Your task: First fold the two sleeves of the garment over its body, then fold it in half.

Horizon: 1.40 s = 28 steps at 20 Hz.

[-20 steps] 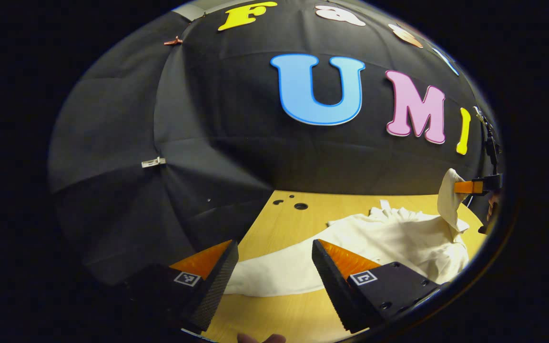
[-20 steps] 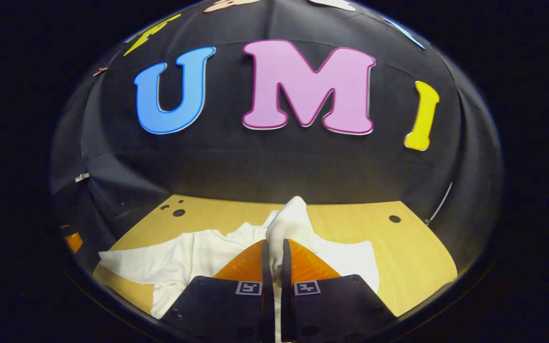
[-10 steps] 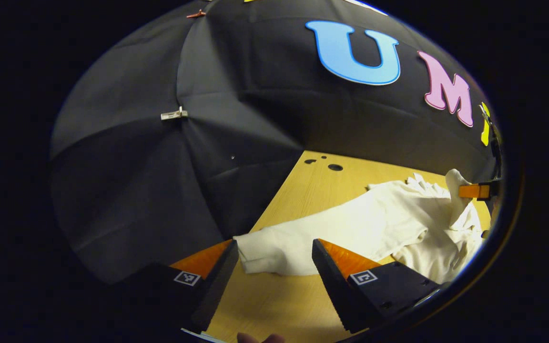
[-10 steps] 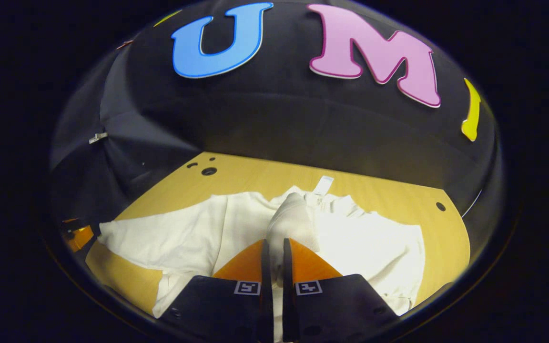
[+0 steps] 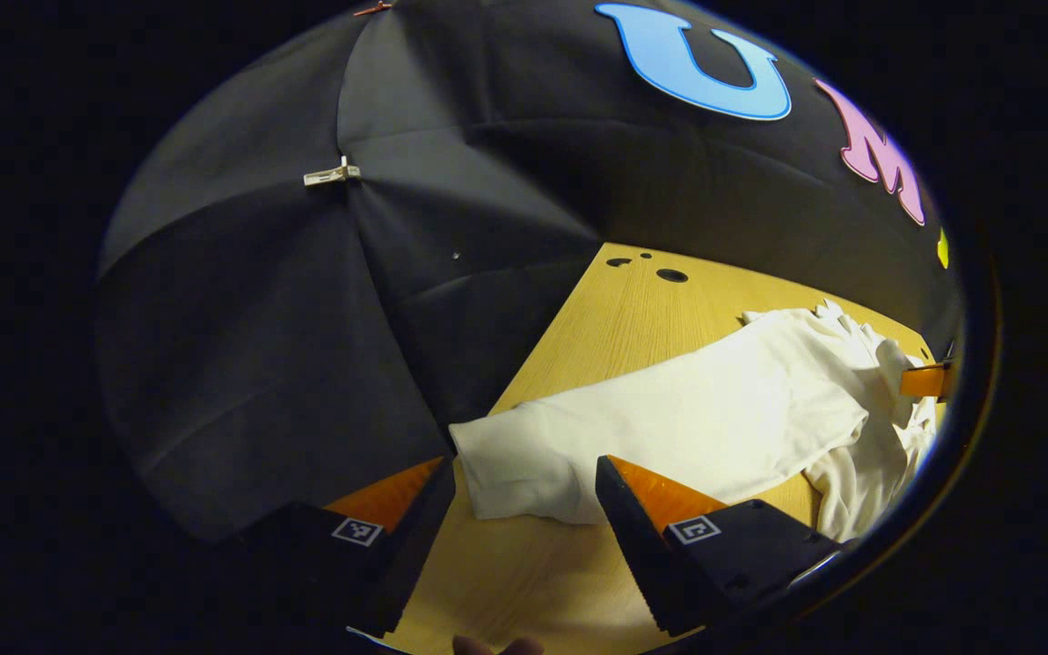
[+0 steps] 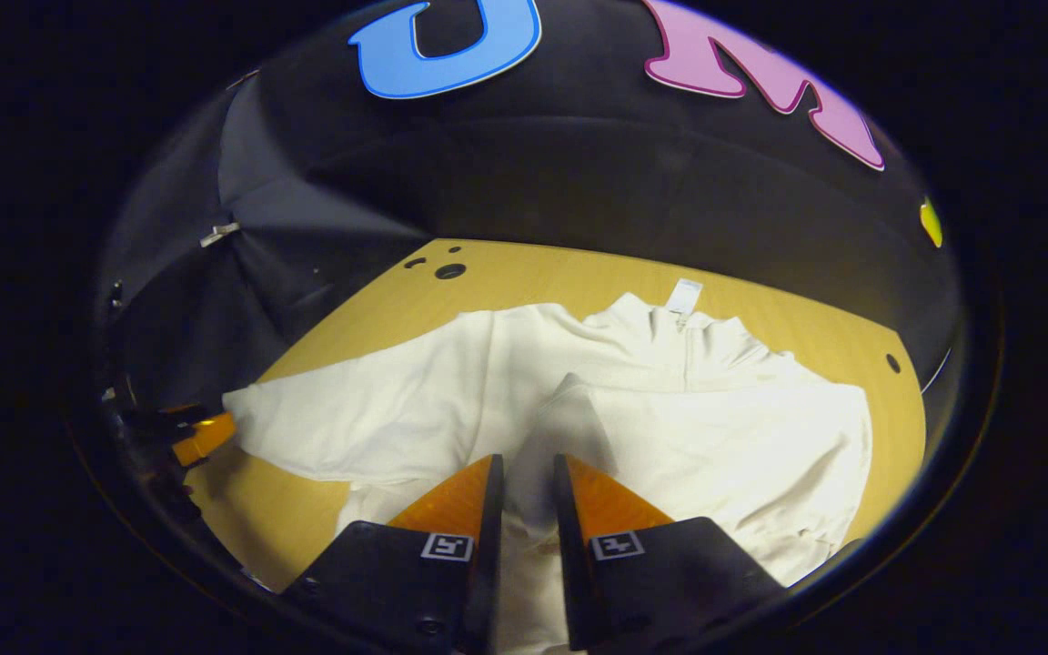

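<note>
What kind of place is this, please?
Probably a recording booth, not a home: a black cloth wall held with clips, and a bare wooden table with a white garment spread on it.

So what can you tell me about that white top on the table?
The white garment looks like soft knit cloth and lies flat on the wooden table, collar and a small tag at the far side. One sleeve stretches out sideways, its cuff before the open left hand-held gripper. The other sleeve is folded over the body, its end between the right hand-held gripper fingers.
</note>
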Each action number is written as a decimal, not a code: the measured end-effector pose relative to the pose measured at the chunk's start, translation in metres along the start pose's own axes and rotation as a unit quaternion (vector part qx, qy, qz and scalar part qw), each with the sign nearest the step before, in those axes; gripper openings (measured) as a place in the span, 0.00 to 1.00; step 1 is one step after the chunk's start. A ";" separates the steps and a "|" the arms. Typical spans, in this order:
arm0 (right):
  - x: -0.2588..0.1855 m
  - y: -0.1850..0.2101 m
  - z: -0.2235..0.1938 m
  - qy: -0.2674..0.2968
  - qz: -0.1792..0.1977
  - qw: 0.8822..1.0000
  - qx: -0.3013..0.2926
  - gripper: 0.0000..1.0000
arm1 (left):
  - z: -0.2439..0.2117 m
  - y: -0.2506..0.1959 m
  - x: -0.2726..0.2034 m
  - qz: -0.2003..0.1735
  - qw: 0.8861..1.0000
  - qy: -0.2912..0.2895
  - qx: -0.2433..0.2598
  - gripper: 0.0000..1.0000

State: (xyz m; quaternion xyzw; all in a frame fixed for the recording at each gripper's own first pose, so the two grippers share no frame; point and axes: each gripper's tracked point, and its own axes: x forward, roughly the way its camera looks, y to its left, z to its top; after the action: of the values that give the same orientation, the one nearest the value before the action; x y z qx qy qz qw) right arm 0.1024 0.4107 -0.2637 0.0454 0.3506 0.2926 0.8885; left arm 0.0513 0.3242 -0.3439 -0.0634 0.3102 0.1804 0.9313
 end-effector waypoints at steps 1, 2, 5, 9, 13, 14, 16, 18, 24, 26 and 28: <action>-0.004 0.013 0.002 0.001 0.024 1.000 0.004 0.40 | -0.002 0.000 0.002 0.001 1.000 0.004 0.000 0.99; -0.010 0.026 0.003 -0.001 0.043 0.999 0.004 0.36 | -0.003 0.001 0.004 0.003 1.000 0.008 -0.001 0.98; -0.031 0.049 0.005 -0.006 0.086 0.996 0.012 0.74 | -0.012 0.002 0.011 0.008 1.000 0.029 -0.002 0.98; -0.071 0.034 0.005 -0.019 0.087 0.996 0.028 0.75 | -0.026 -0.002 0.016 0.005 0.998 0.053 -0.017 0.99; -0.117 -0.019 0.006 -0.045 0.046 0.996 0.066 0.74 | -0.022 -0.019 0.019 -0.036 0.998 0.052 0.011 0.87; -0.131 -0.032 0.004 -0.051 0.037 0.995 0.076 0.74 | -0.020 -0.024 0.019 -0.049 0.997 0.049 0.025 0.65; -0.150 -0.059 0.002 -0.064 0.011 0.994 0.088 0.74 | -0.016 -0.025 0.022 -0.050 0.997 0.049 0.030 0.21; -0.170 -0.090 -0.004 -0.075 -0.020 0.993 0.088 0.75 | -0.014 -0.027 0.018 -0.045 0.997 0.057 0.034 0.14; -0.213 -0.154 -0.021 -0.089 -0.071 0.990 0.088 0.74 | 0.053 -0.060 -0.031 -0.040 0.998 -0.027 0.036 0.12; -0.222 -0.171 -0.029 -0.090 -0.078 0.988 0.098 0.74 | 0.079 -0.085 -0.052 -0.057 0.996 -0.057 0.041 0.12; -0.225 -0.181 -0.036 -0.091 -0.083 0.987 0.108 0.74 | 0.101 -0.114 -0.072 -0.076 0.993 -0.080 0.038 0.12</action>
State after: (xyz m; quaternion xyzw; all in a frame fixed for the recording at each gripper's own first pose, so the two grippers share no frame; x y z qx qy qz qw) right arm 0.0362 0.1327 -0.2078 0.1380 0.3007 0.1734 0.9276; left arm 0.0967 0.2209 -0.2194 -0.0370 0.2354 0.1017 0.9658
